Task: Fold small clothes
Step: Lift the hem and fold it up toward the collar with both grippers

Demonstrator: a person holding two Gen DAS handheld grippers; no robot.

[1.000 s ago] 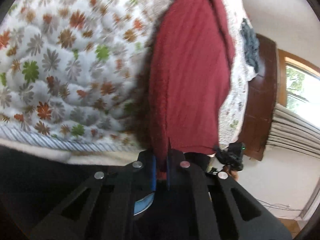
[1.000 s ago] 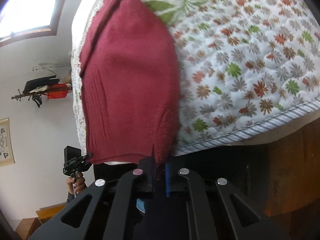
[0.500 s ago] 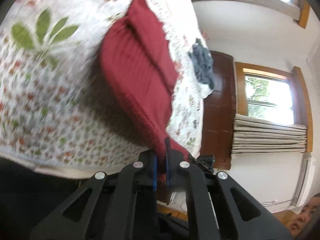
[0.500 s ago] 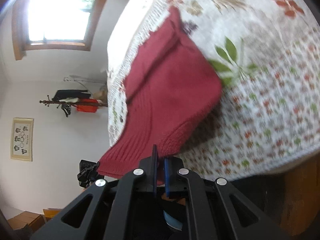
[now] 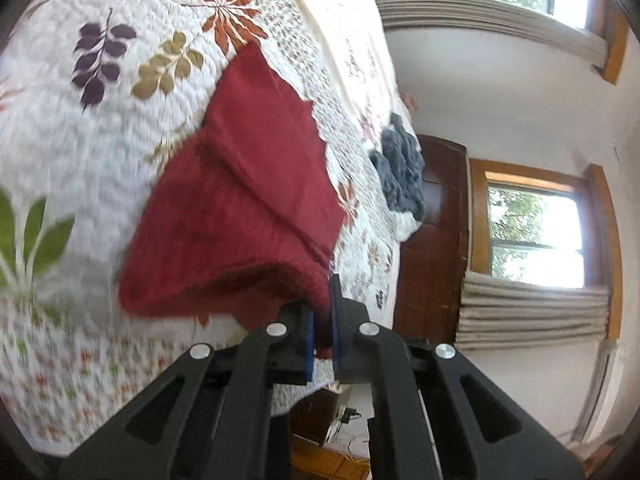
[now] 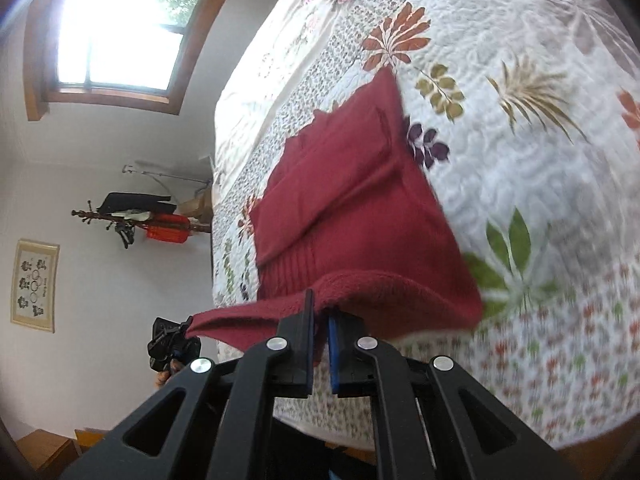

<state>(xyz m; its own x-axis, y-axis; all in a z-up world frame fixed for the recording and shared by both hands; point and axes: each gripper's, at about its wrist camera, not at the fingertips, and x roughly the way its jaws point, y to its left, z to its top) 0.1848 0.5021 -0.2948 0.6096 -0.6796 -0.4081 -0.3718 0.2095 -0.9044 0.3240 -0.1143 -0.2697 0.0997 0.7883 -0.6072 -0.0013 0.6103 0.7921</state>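
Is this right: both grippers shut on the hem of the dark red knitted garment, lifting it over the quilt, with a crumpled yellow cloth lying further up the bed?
One thing is wrong: the crumpled cloth further up the bed is grey-blue, not yellow, as the left wrist view shows. The rest holds: the left gripper and right gripper are shut on the hem of the dark red knitted garment, lifted over the floral quilt.

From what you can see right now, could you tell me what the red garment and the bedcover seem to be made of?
Red garment: apparently knitted, wool-like yarn, matte and fuzzy, with ribbed lines near one edge. Bedcover: probably quilted cotton, matte, puckered by stitching around printed leaves and flowers.
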